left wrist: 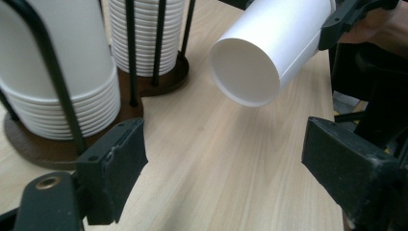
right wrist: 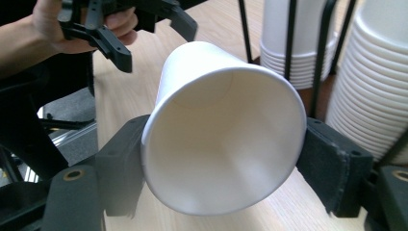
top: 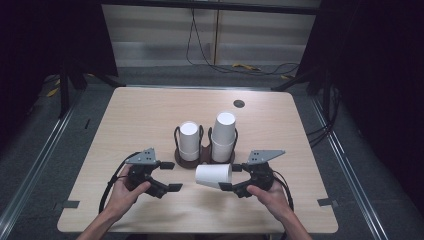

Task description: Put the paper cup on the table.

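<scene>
My right gripper [top: 230,177] is shut on a white paper cup [top: 213,176] and holds it on its side just above the table, base toward the left. In the right gripper view the cup [right wrist: 226,130] shows its open mouth, with a black pad pressed on each side near the rim. My left gripper [top: 171,176] stands open and empty a short way left of the cup's base [left wrist: 245,72]. Behind both, a dark wire holder [top: 190,161] carries two upside-down cup stacks, a shorter one [top: 189,140] and a taller one [top: 223,135].
The holder stands mid-table, close behind the held cup. A round cable hole [top: 239,103] lies toward the far edge of the wooden table [top: 140,115]. Cables run on the floor beyond. Dark frames stand either side of the table.
</scene>
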Available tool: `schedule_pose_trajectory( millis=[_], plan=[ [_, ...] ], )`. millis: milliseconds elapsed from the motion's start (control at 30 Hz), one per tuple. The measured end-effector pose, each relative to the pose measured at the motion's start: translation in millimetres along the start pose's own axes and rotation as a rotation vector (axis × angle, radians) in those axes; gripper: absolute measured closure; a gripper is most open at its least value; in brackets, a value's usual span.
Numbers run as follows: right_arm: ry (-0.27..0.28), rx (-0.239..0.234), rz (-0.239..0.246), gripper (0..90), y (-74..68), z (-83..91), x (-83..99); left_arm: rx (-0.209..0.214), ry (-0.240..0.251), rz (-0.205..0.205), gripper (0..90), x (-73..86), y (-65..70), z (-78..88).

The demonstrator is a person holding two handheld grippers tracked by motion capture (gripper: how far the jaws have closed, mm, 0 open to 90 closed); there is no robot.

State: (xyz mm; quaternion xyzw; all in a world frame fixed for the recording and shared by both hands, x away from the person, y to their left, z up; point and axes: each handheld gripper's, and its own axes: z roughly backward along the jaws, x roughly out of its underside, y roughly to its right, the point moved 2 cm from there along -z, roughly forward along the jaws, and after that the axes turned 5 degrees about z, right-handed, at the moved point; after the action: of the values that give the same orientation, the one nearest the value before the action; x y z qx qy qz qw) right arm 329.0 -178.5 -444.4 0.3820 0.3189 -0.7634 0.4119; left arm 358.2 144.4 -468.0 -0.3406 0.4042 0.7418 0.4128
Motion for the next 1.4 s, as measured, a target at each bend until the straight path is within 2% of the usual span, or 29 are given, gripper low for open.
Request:
schedule_pose_trajectory(
  millis=[133,167,333,367,433,467,500,633,867,900,933,967,1100,1133,1267,1300,1333,1400],
  plan=[
    [-0.01,0.016,0.004,24.0,2.1,4.1,-1.4,-0.053,0.015,0.0,15.8,4.9,-2.1,5.3],
    [-0.032,0.031,0.008,24.0,1.5,6.6,-0.7,-0.075,0.001,-0.013,15.8,6.2,-3.6,7.9],
    [-0.059,0.065,-0.001,24.0,1.7,16.5,4.1,-0.074,0.004,-0.008,15.8,7.5,-2.6,10.8],
    [-0.062,0.069,-0.006,24.0,2.1,18.6,4.9,-0.08,0.003,-0.017,15.8,8.4,-2.0,10.5],
    [-0.071,0.096,-0.012,24.0,3.8,26.8,8.4,-0.086,-0.005,-0.029,15.8,12.5,-2.0,8.8],
    [-0.071,0.096,-0.012,24.0,3.8,26.8,8.4,-0.086,-0.005,-0.029,15.8,12.5,-2.0,8.8],
    [-0.08,0.12,-0.023,24.0,5.6,31.8,10.5,-0.091,-0.014,-0.023,15.8,13.6,-2.3,8.1],
    [-0.11,0.156,-0.034,24.2,10.6,40.1,12.1,-0.093,-0.012,-0.025,15.8,13.8,-4.0,8.3],
    [-0.134,0.187,-0.038,24.2,17.3,52.7,10.6,-0.096,-0.011,-0.021,15.8,13.5,-3.9,9.0],
    [-0.168,0.204,-0.039,24.3,18.8,55.2,8.4,-0.093,-0.011,-0.022,15.8,14.0,-3.9,8.7],
    [-0.168,0.204,-0.039,24.3,18.8,55.2,8.4,-0.093,-0.011,-0.022,15.8,14.0,-3.9,8.7],
    [-0.191,0.223,-0.046,24.3,21.1,56.6,7.7,-0.093,-0.015,-0.026,15.8,14.1,-4.0,8.6],
    [-0.228,0.225,-0.047,24.4,24.9,56.6,7.9,-0.096,-0.019,-0.025,15.8,14.7,-3.7,8.6],
    [-0.267,0.241,-0.045,24.4,26.7,55.9,7.1,-0.097,-0.021,-0.029,15.8,15.0,-3.8,8.5],
    [-0.291,0.263,-0.05,24.6,31.2,58.0,2.7,-0.095,-0.016,-0.022,15.8,15.3,-3.7,7.8],
    [-0.314,0.285,-0.058,24.7,35.5,60.8,-1.2,-0.095,-0.017,-0.023,15.8,15.5,-4.0,7.8],
    [-0.314,0.285,-0.058,24.7,35.5,60.8,-1.2,-0.095,-0.017,-0.023,15.8,15.5,-4.0,7.8],
    [-0.35,0.31,-0.06,24.8,41.1,64.2,-5.4,-0.097,-0.018,-0.028,15.8,15.5,-4.5,8.3]
  ],
)
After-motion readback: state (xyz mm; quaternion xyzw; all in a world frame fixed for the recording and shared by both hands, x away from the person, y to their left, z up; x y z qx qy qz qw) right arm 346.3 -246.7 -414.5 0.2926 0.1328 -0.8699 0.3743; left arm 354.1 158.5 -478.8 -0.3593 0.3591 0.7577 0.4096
